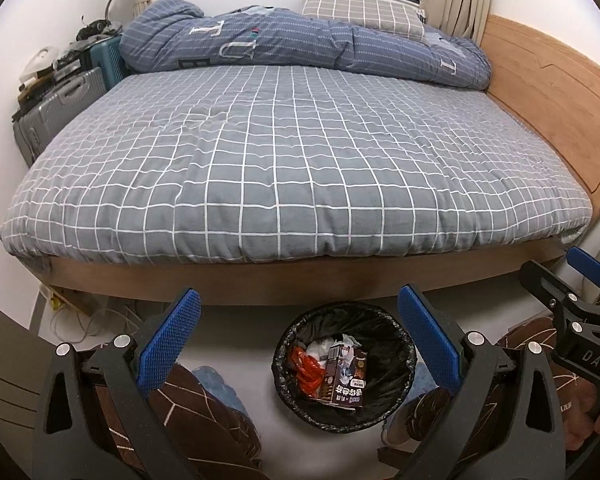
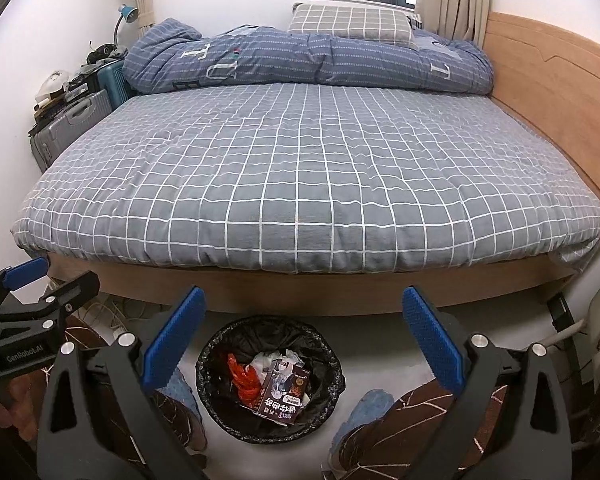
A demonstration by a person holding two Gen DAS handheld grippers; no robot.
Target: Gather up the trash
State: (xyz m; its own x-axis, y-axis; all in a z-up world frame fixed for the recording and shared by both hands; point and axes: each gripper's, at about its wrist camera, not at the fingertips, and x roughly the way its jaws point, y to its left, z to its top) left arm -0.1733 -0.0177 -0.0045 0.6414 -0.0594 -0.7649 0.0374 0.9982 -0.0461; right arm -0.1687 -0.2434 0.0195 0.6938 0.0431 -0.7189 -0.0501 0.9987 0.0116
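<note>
A round trash bin (image 1: 345,366) lined with a black bag stood upright on the pale floor just before the bed, holding a tilted dark snack box (image 1: 342,376), a red wrapper (image 1: 306,370) and crumpled white paper (image 1: 320,348).

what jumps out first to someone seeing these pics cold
The big bed with its grey grid sheet fills the middle, a rumpled blue duvet along its far edge. On the floor in front sits a black-lined trash bin holding a dark snack box and a red wrapper, framed by the open blue-padded left gripper.
</note>
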